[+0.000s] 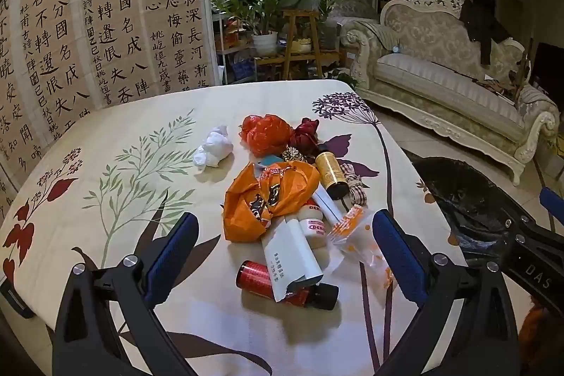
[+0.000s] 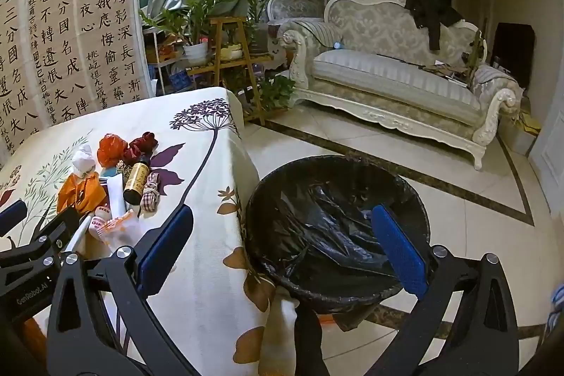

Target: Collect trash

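Blue-padded left tool (image 1: 283, 240) hangs spread wide over the bench (image 1: 105, 199), nothing between its pads. Just beyond it lies the trash heap: red bottle (image 1: 282, 284) nearest, under a white paper packet (image 1: 289, 252); orange bag (image 1: 268, 196), gold bottle (image 1: 329, 171), crumpled white tissue (image 1: 213, 150) and red bag (image 1: 266, 133) farther back. Right tool (image 2: 282, 247) likewise spread wide, empty, above the black-lined bin (image 2: 335, 228), which stands on the floor just beside the bench edge.
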`<state>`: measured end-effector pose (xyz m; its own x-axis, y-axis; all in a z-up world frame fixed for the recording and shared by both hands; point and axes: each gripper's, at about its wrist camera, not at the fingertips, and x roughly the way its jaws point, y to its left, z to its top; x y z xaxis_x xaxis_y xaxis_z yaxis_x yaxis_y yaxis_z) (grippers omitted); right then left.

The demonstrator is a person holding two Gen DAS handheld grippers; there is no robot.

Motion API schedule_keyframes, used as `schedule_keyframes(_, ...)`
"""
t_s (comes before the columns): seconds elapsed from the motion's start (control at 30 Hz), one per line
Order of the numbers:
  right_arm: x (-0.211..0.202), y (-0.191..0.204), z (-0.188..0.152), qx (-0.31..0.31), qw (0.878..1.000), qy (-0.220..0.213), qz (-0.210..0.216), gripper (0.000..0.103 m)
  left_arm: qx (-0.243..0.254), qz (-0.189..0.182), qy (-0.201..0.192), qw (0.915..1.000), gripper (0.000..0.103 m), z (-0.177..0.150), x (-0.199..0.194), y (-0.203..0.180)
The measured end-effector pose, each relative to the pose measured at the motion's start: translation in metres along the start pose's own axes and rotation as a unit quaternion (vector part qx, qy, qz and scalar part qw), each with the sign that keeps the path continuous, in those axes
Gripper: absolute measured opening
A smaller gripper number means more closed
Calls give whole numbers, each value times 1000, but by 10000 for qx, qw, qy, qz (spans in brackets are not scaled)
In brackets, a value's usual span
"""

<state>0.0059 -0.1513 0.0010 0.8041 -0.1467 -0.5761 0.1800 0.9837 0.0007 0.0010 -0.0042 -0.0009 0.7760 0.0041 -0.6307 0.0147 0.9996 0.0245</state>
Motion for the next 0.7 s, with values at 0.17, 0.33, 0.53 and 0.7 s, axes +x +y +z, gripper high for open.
schedule_keyframes(0.17,0,-6,3,27,10000,31,25,99,-8,-13,25,10000,96,0,1,0)
schedule_keyframes(0.33,2,-6,2,32,10000,69,31,99,-19,-10,36,10000,96,-1,3,0)
schedule_keyframes(0.53,2,-5,0,38,10000,79,23,99,-41,-1,78,10000,96,-2,6,2)
schedule_keyframes(0.7,3,-6,0,41,9999,86,31,99,-49,-4,97,9999,96,-3,8,3)
